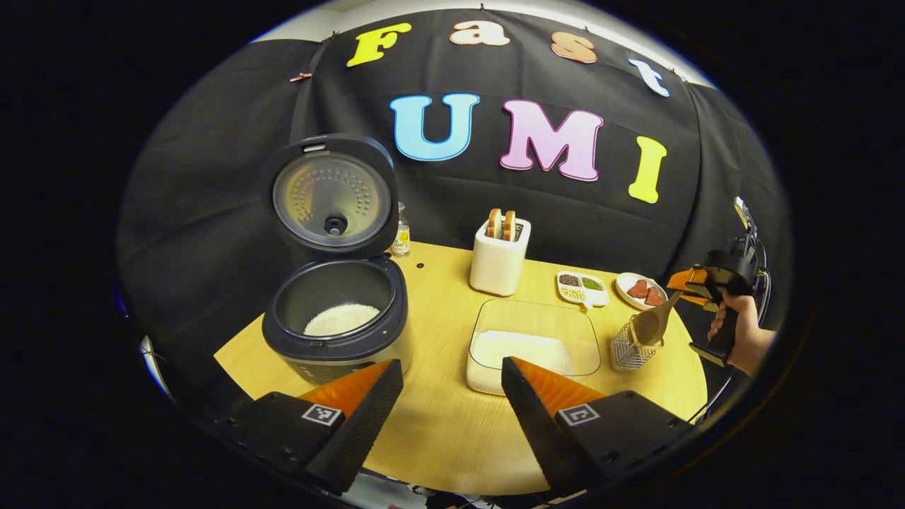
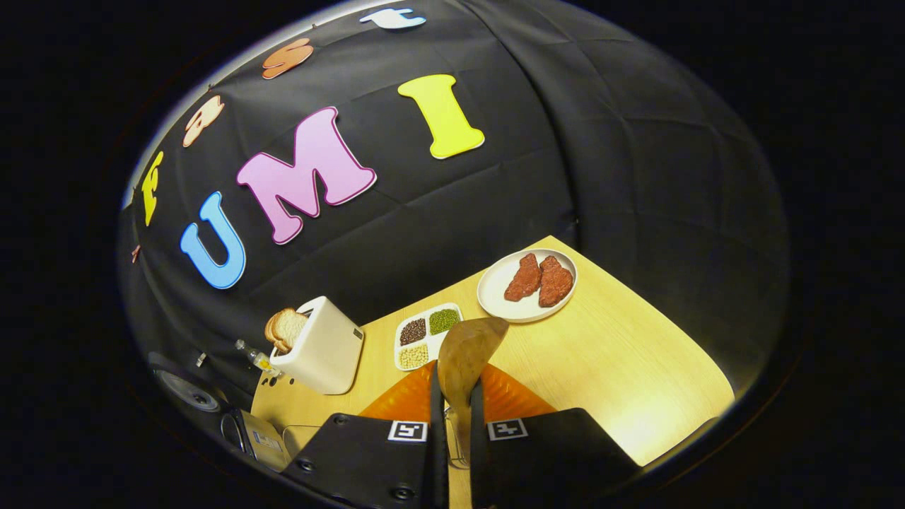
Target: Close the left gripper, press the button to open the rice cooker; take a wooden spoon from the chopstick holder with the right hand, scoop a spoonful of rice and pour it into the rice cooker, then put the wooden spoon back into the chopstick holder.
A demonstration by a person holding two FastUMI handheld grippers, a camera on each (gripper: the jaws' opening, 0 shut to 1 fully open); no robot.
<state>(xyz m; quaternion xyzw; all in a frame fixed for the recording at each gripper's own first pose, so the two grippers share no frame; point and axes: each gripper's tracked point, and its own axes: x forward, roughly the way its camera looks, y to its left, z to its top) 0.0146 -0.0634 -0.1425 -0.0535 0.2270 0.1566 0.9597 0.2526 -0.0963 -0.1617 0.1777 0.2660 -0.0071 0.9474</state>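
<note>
The rice cooker (image 1: pixel 332 325) stands at the table's left with its lid (image 1: pixel 332 194) up and white rice (image 1: pixel 341 318) in the pot. My left gripper (image 1: pixel 452 385) is open, low over the near table edge, between the cooker and a glass dish of rice (image 1: pixel 530 343). At the right, a hand (image 1: pixel 739 336) holds my right gripper (image 1: pixel 696 286), shut on the wooden spoon (image 1: pixel 652 324). The spoon's bowl hangs at the top of the wire chopstick holder (image 1: pixel 628 351). In the right gripper view the spoon (image 2: pixel 466 353) sticks out forward from my shut right gripper (image 2: pixel 456 399).
A white toaster (image 1: pixel 499 258) with bread stands at the back centre, with a small bottle (image 1: pixel 401 237) beside the cooker lid. A divided dish of beans (image 2: pixel 424 334) and a plate of meat (image 2: pixel 527 283) lie at the back right. The table edge (image 2: pixel 679 417) curves close on the right.
</note>
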